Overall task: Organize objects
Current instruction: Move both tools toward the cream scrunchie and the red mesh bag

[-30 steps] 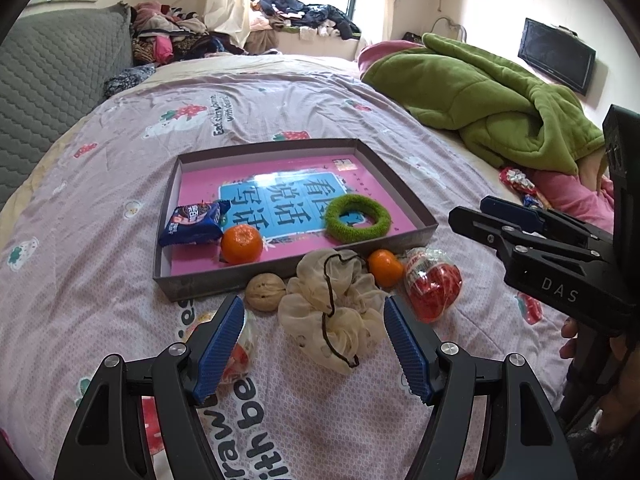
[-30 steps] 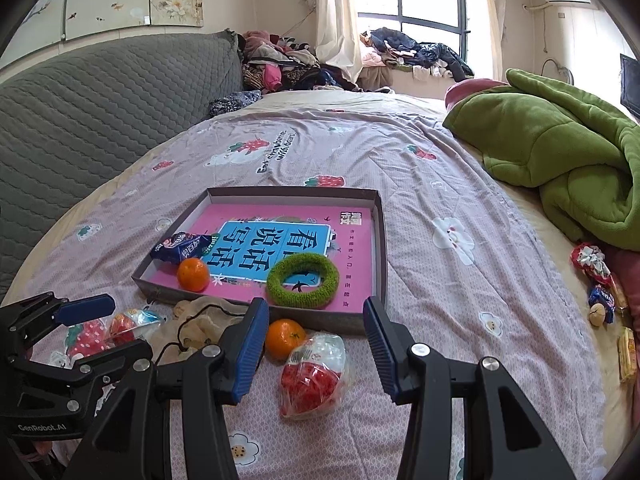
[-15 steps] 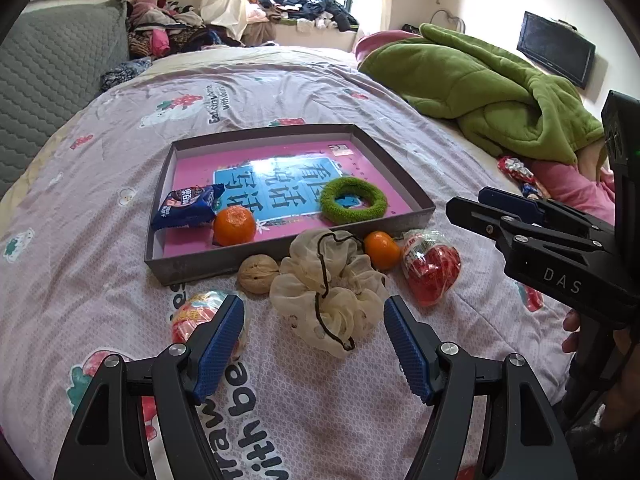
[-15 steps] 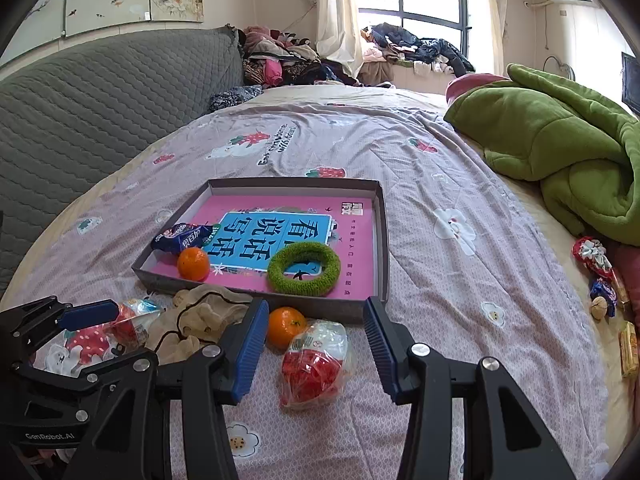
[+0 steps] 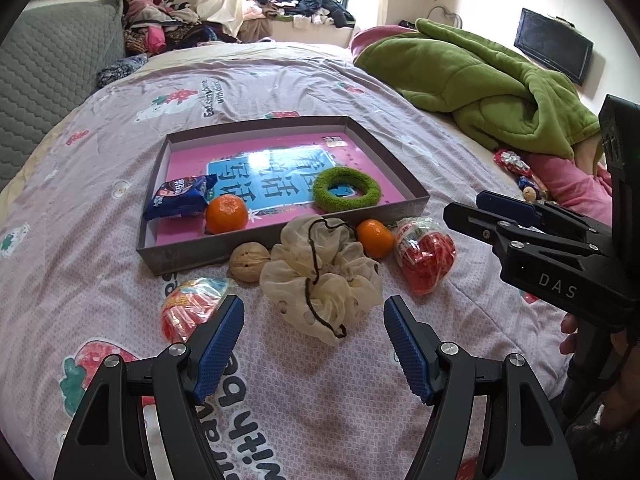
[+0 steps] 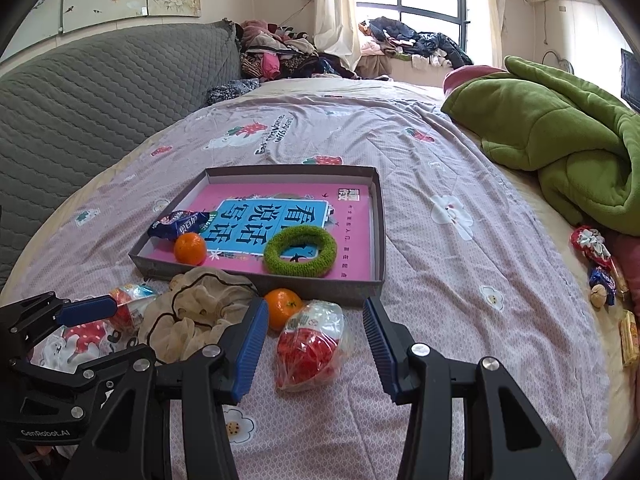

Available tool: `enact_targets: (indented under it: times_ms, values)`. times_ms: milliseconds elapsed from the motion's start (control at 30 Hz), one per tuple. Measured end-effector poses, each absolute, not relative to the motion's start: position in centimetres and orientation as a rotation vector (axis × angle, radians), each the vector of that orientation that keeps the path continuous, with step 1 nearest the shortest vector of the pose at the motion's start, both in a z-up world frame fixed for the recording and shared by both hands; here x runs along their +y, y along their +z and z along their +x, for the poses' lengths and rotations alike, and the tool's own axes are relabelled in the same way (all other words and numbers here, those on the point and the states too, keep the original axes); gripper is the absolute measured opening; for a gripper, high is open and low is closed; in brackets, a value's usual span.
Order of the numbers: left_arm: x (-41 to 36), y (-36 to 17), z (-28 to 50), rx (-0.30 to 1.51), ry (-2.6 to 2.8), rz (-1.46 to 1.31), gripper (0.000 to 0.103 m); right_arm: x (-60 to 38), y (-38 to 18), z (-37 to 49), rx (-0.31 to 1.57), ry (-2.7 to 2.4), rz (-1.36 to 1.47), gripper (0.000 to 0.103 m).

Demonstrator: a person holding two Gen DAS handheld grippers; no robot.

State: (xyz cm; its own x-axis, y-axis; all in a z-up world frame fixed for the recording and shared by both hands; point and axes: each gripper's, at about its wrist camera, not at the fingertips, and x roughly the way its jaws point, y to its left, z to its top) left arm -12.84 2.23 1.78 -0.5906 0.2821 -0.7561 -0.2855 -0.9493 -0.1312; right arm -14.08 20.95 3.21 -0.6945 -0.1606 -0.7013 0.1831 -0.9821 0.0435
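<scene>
A grey box tray (image 5: 260, 240) (image 6: 256, 278) with a pink book in it lies on the bed. Inside are a blue snack packet (image 5: 180, 196), an orange (image 5: 226, 214) and a green ring (image 5: 346, 190). In front of the tray lie a walnut (image 5: 249, 267), a cream scrunchie (image 5: 320, 280) (image 6: 192, 312), a second orange (image 5: 375, 238) (image 6: 283, 308), a bag of red candy (image 5: 426, 260) (image 6: 310, 346) and another candy bag (image 5: 190, 308). My left gripper (image 5: 314, 332) is open, just short of the scrunchie. My right gripper (image 6: 316, 332) is open, with the red candy bag lying between its fingers, untouched.
A green blanket (image 5: 480, 80) (image 6: 560, 140) is heaped at the right of the bed. Small wrapped sweets (image 6: 600, 256) lie by the right edge. A grey quilted headboard (image 6: 80, 92) runs along the left. Clothes (image 6: 280, 52) are piled under the window.
Both views have shifted a little, so the tray and the objects sit slightly higher and farther in frame. Nothing was picked up or moved, and both grippers stayed open.
</scene>
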Motion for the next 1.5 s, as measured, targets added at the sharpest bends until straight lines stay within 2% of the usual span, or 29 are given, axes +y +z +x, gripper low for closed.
enact_targets:
  times_ms: [1500]
  values:
    - [3.8,-1.5,-14.3,0.040,2.532,-1.270,0.074,21.2,0.5,-14.2,0.031,-2.693,1.231,0.049]
